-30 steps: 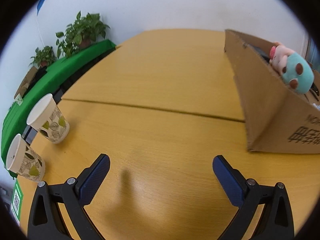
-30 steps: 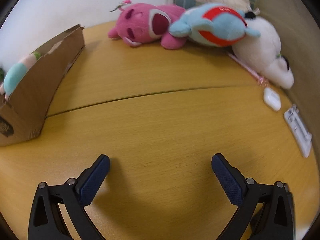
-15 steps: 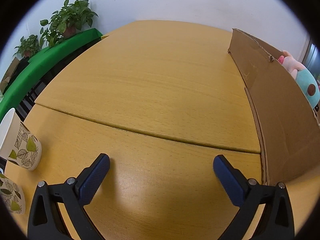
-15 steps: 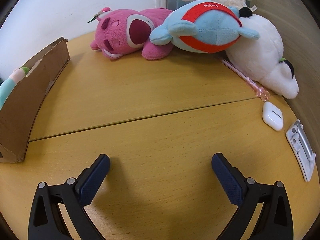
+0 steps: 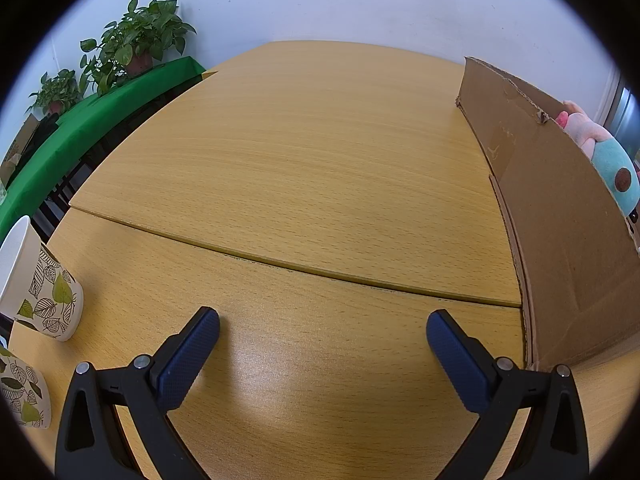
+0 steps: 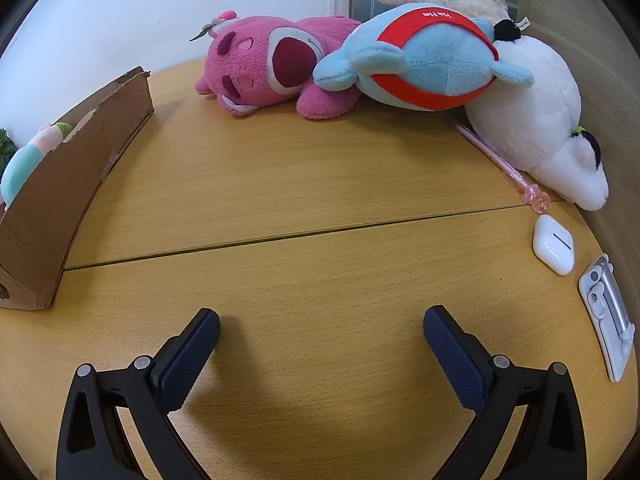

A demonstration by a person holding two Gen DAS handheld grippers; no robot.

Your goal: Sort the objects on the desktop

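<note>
My left gripper [image 5: 322, 330] is open and empty above the wooden desk [image 5: 320, 168]. Two leaf-print paper cups [image 5: 40, 292] stand at its left; a cardboard box [image 5: 560, 216] with a teal and pink plush [image 5: 608, 160] inside is at its right. My right gripper [image 6: 321, 326] is open and empty. Ahead of it lie a pink plush bear [image 6: 276, 64], a blue and red plush [image 6: 428, 56] and a white plush [image 6: 536, 120]. A pink pen [image 6: 500, 160], a white earbud case [image 6: 554, 248] and a white and grey clip [image 6: 608, 312] lie at right.
The cardboard box also shows in the right wrist view [image 6: 60, 192] at left. A green-covered table [image 5: 80, 120] with potted plants [image 5: 136, 40] stands beyond the desk's left edge. A white wall is behind the desk.
The left gripper has swung right and forward, so the cups slid to the left edge and the box came nearer. The right gripper has moved forward toward the plush toys.
</note>
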